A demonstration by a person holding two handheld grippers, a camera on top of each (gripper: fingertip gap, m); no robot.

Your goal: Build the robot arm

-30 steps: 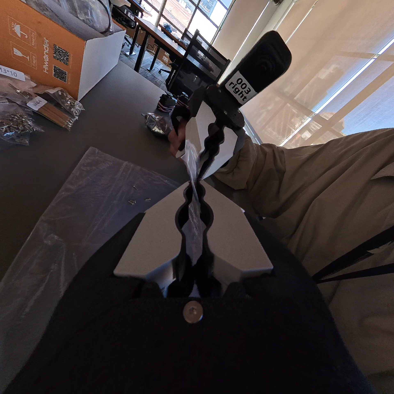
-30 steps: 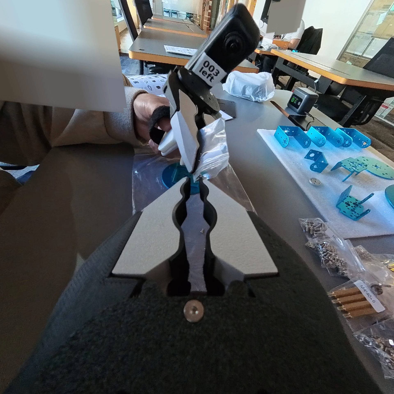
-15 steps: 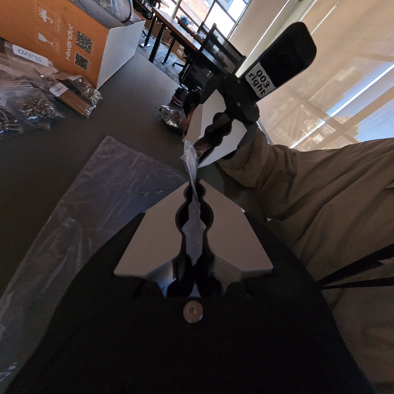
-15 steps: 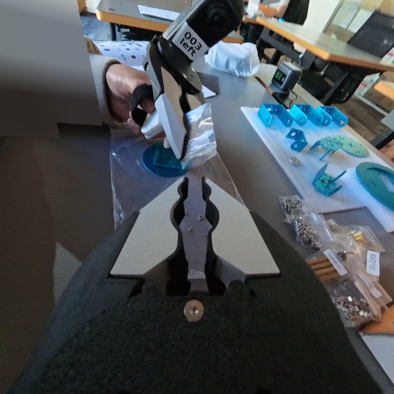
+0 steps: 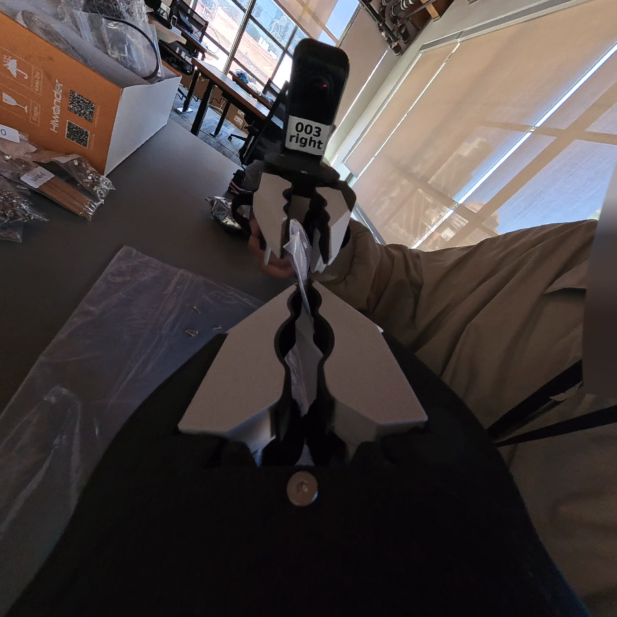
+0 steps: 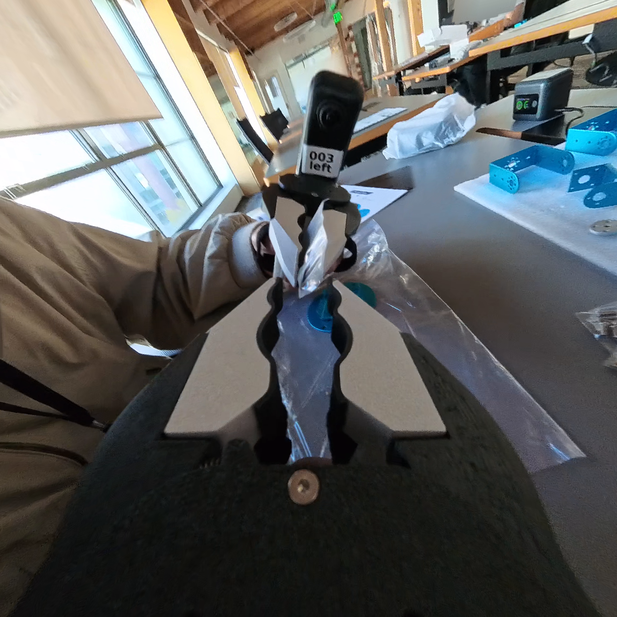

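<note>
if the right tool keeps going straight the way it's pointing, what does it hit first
Probably the small clear bag pinched in the left tool, which faces the right tool almost tip to tip. Depth is hard to judge, but nothing else lies between.

Daylight is coming thru big windows w/ beige roller blinds. Long wood-edged desks are standing in rows; exposed timber ceiling is running overhead, yellow columns alongside.
</note>
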